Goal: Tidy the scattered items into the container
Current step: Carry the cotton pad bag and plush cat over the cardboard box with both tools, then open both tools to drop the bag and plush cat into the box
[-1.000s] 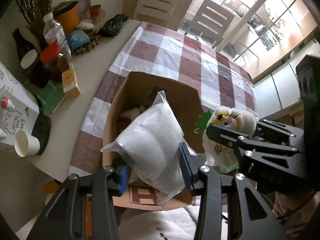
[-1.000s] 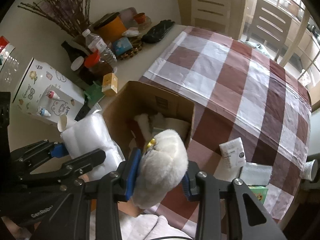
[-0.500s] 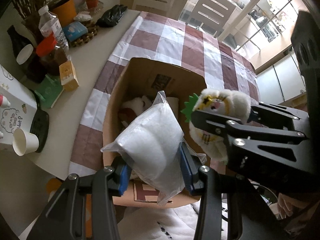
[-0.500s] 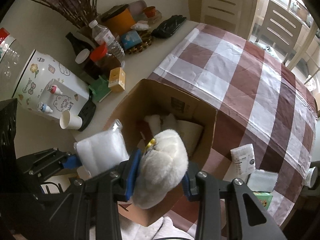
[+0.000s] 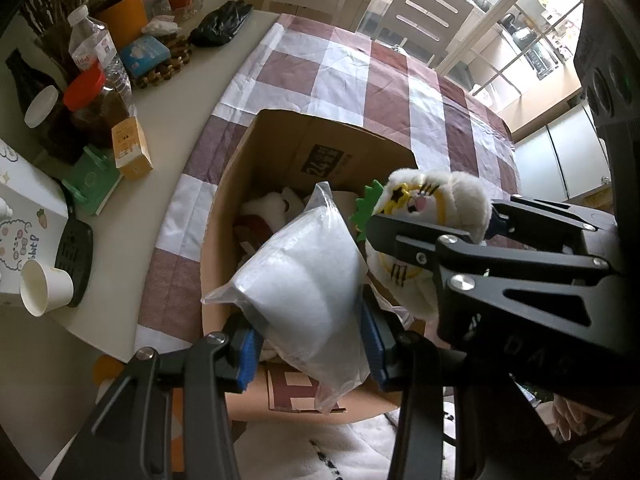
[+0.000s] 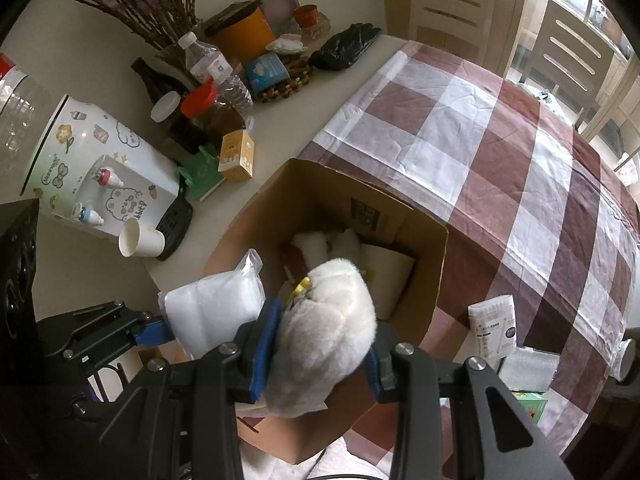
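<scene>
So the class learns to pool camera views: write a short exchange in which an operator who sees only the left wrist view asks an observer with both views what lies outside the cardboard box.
Operator: My left claw holds the plastic bag over the cardboard box, but the right claw and its plush toy block my view. Is anything on the cloth beyond them?
Observer: Yes, a white printed packet lies on the checked cloth, just right of the box.
Operator: Only that?
Observer: No, a silvery packet lies beside it, nearer the camera.
</scene>
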